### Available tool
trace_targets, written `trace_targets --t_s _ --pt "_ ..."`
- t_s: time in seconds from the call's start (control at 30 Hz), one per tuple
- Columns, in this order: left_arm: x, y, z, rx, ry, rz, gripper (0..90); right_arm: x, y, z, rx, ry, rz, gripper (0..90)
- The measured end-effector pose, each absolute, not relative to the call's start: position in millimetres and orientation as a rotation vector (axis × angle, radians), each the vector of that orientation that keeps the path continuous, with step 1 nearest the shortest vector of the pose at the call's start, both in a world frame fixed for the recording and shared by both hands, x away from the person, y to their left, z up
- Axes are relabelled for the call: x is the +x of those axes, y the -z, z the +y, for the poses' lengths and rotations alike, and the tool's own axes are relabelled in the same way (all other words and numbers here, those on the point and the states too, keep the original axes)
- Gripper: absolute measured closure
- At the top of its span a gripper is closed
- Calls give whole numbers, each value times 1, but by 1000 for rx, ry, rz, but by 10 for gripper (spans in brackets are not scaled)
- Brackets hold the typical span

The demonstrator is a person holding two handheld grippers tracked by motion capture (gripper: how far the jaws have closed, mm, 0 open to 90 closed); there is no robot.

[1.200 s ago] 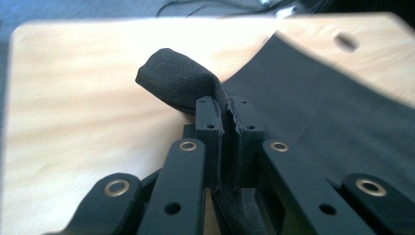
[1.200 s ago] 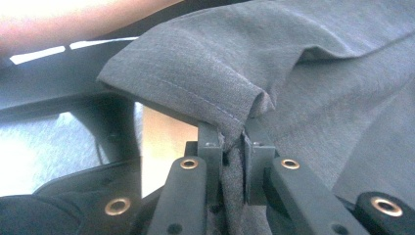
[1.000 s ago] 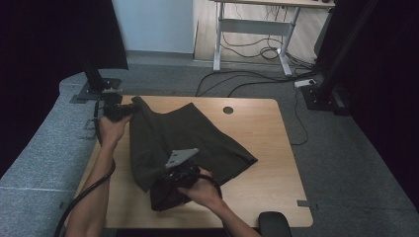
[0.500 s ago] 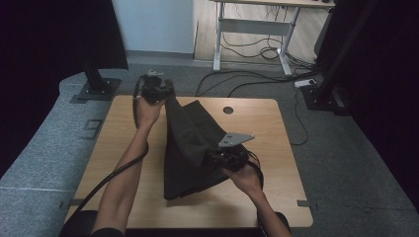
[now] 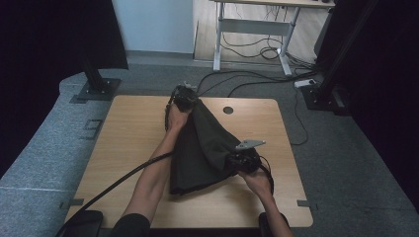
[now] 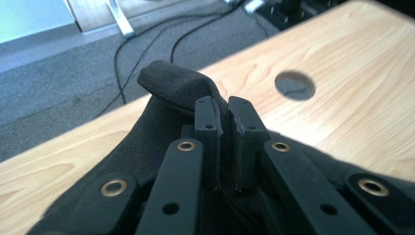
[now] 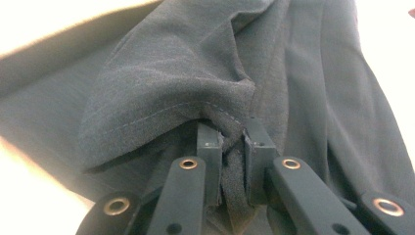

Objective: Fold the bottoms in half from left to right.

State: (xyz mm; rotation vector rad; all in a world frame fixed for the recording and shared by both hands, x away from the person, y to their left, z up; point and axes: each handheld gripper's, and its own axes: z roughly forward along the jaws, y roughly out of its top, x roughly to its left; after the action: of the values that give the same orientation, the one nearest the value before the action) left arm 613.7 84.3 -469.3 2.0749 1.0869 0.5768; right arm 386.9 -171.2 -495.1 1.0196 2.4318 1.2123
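Grey carpet floor, pale wall, white-legged desk, trailing cables

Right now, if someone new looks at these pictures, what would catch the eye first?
First the dark cloth, stretched slanting across the middle of the wooden table. The left hand-held gripper is clamped on one corner near the far edge, and the right hand-held gripper is clamped on a hemmed edge nearer the person. A round hole in the tabletop lies just beyond the cloth.

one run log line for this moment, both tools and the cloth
left tool: shut on dark cloth, far table edge | right tool: shut on cloth, near right | cloth: stretched between them, lower part on table
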Motion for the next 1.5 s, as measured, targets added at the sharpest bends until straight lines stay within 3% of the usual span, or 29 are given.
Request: trace_targets --t_s 0.2,0.5,0.6,0.77,1.0,1.33,1.5 --pt "623 503 81 2137 -584 1142 757 394 519 -180 1095 -1150 2431 785" --pt "607 469 102 2072 -570 1142 357 384 523 -196 1116 -1051 2444 508" --pt "589 452 122 2013 -530 1142 209 372 520 -210 1165 -1018 2412 456" --pt "547 447 144 1977 -447 1108 142 359 505 -219 1202 -1041 2347 422" --pt "476 459 160 2017 -393 1034 28 358 476 -175 1044 -1105 2376 367" --pt "388 517 161 2128 -330 974 8 382 511 -113 1051 -979 2490 357" --pt "377 537 159 2158 -335 982 25 384 529 -111 1057 -849 2487 645"
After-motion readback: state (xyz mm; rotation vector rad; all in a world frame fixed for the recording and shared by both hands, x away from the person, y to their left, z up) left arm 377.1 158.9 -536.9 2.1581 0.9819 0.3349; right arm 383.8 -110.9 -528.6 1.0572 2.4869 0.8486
